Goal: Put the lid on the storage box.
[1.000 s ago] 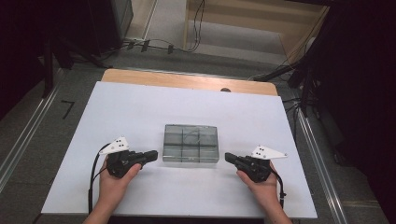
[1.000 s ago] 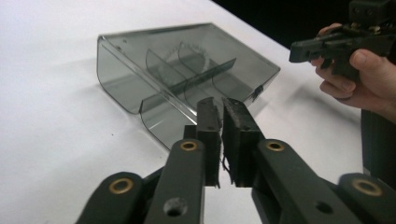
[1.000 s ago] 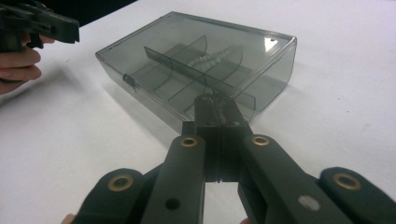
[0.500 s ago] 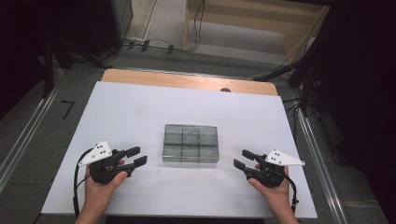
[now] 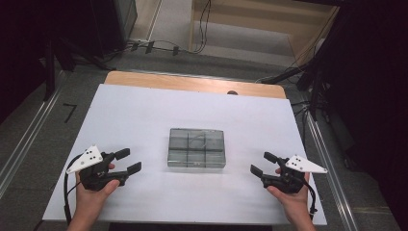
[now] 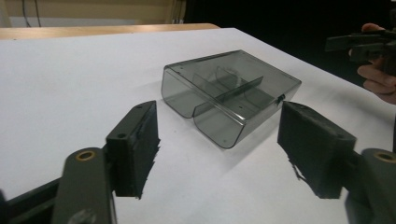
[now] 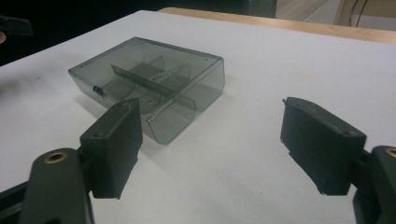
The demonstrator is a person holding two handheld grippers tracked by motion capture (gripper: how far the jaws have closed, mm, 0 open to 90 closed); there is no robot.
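Lying mid-frame on the bench (image 5: pixel 120 110), the box (image 5: pixel 197 147) sits between both hand-held grippers, touching neither. Left hand-held gripper (image 5: pixel 129 160) at lower left and right hand-held gripper (image 5: pixel 263 163) at lower right gape empty, jaws just opening.

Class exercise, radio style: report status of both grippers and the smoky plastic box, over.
Left gripper and right gripper open, jaws just opening, nothing between them. Smoky divided box closed, flat mid-table, apart from both. White table around it: nothing in the way.

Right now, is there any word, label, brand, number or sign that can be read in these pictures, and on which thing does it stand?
None can be read.
Clear grey box: no label or print in any view.
White table top: blank.
Grey plates on the left gripper and right gripper: small dark dots, no letters.
Floor left of the table: a black tape mark, an angle shape, not clearly a character.
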